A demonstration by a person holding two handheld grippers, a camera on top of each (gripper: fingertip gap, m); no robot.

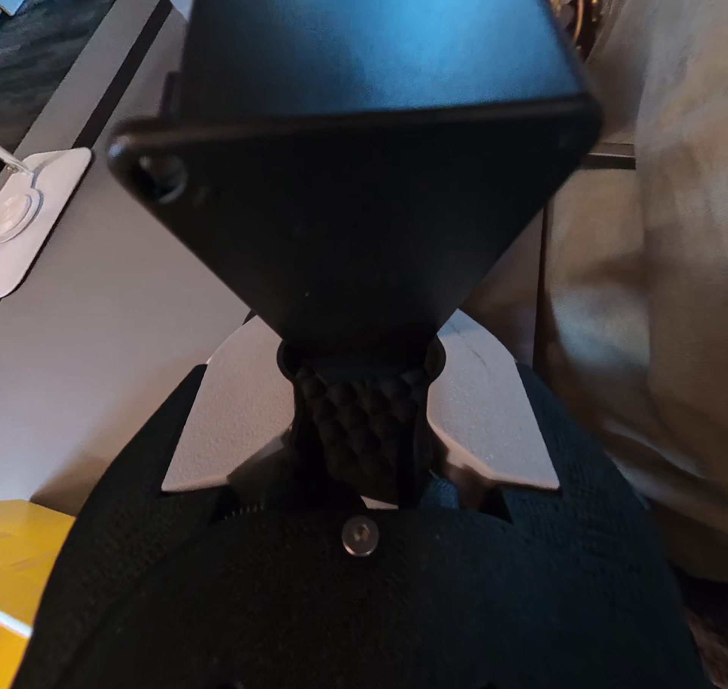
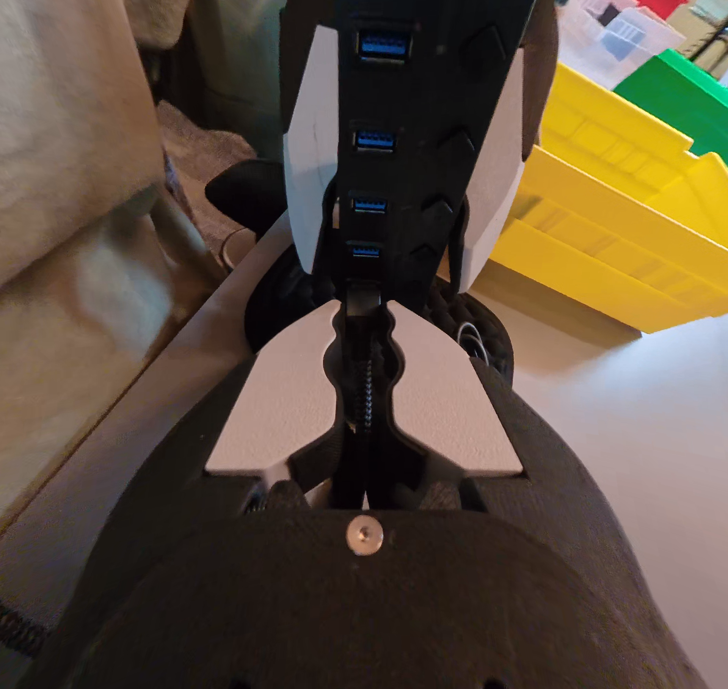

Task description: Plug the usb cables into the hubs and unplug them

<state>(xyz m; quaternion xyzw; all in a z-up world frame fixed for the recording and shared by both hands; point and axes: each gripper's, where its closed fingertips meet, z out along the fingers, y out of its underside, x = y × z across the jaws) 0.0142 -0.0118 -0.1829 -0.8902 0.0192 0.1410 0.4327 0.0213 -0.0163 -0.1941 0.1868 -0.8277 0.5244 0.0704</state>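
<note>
R gripper (image 2: 364, 315) jaws nearly closed on black braided usb cable (image 2: 364, 386), its plug at the lowest port of long black usb hub w/ blue ports (image 2: 409, 126). L gripper (image 1: 360, 359) jaws clamped on hub's end, hub raised off pale grey tabletop (image 2: 614, 414). Yellow plastic bins (image 2: 614, 213) beyond, R side

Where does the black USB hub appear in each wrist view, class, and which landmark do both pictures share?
Left wrist view: the USB hub fills the upper centre, its plain side showing, clamped by the left gripper.
Right wrist view: top centre, its blue-port side showing, above the right gripper holding a cable plug.
Shared landmark: the yellow bin, at the left view's bottom-left corner.
</note>
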